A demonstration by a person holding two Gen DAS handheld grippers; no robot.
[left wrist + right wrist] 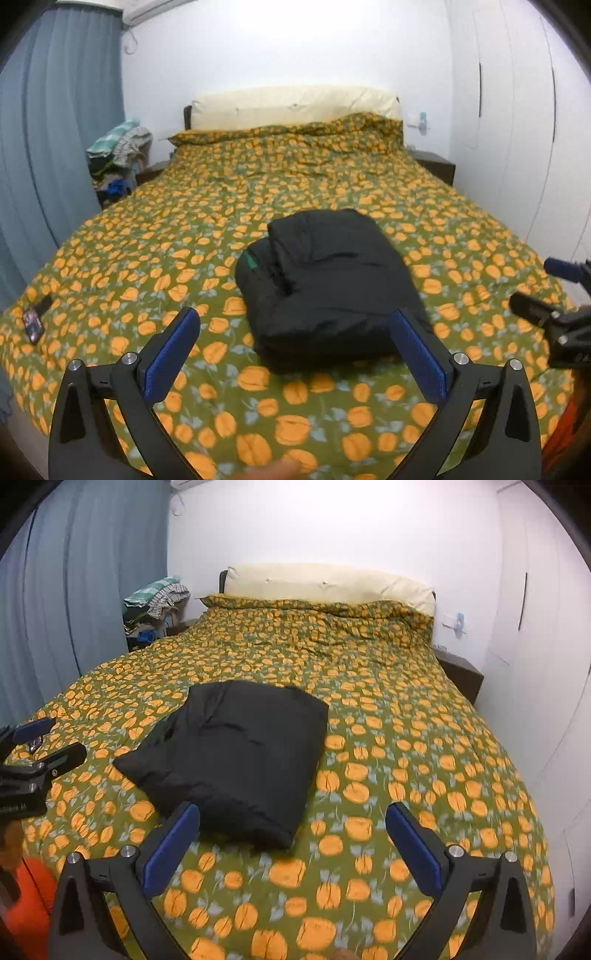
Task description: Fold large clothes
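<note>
The black jacket point(325, 284) lies folded into a compact bundle on the bedspread point(147, 229) just ahead of both jaws — left gripper point(295, 354) and right gripper point(291, 845) spread wide, empty — so folding looks essentially done.

A folded black padded garment point(232, 760) lay on the green orange-flowered bedspread point(388, 738), beyond the right gripper's point(291, 821) spread, empty blue-padded fingers point(413, 843).

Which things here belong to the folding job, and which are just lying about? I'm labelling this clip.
Part of the job:
black garment, folded into a bundle on the bedspread
left gripper, open
right gripper, open

Lying about:
phone near the bed's left edge
clothes pile beside the bed
pillow
curtain
</note>
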